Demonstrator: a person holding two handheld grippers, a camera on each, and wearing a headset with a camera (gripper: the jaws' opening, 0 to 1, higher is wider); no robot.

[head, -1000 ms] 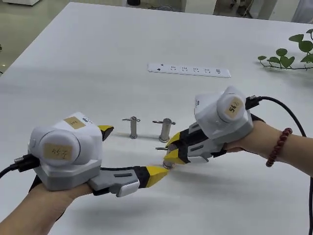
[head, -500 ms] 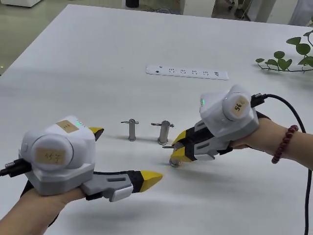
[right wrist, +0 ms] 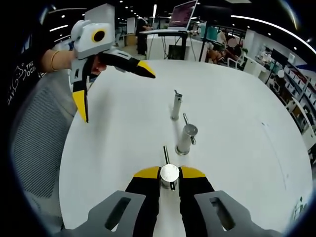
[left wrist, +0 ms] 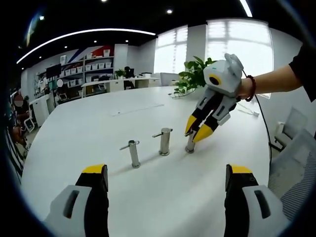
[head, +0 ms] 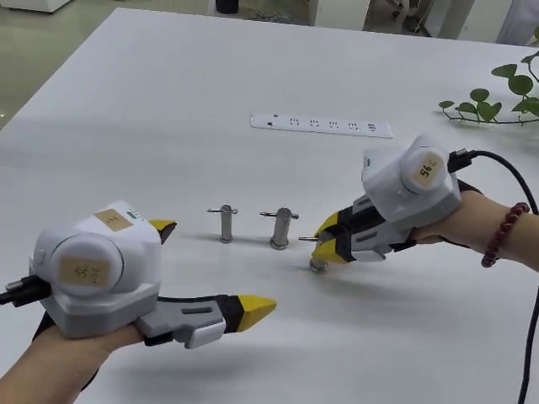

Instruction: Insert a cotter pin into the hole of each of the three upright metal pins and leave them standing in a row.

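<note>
Yellow-tipped fingers of the right gripper [head: 324, 244] are closed narrowly on a short silver cylindrical metal pin [right wrist: 169, 174]. The pin stands upright between them, with its foot seemingly on the white worktop [head: 168, 101]. A thin wire cotter pin [head: 308, 239] sticks out sideways from its top, just past the fingertips.

Two more upright silver pins stand in line straight beyond those fingers. The middle pin [head: 280, 229] is just beside the tips, and the far pin [head: 226, 224] is a little farther off. Each has its own cotter pin through the top [head: 271, 215] [head: 222, 210].

The left gripper [head: 210, 265] hovers low with its fingers spread wide and nothing between them. The row of pins stands ahead of its tips, well apart. A white power strip [head: 322, 124] lies far beyond both grippers' fingers.
</note>
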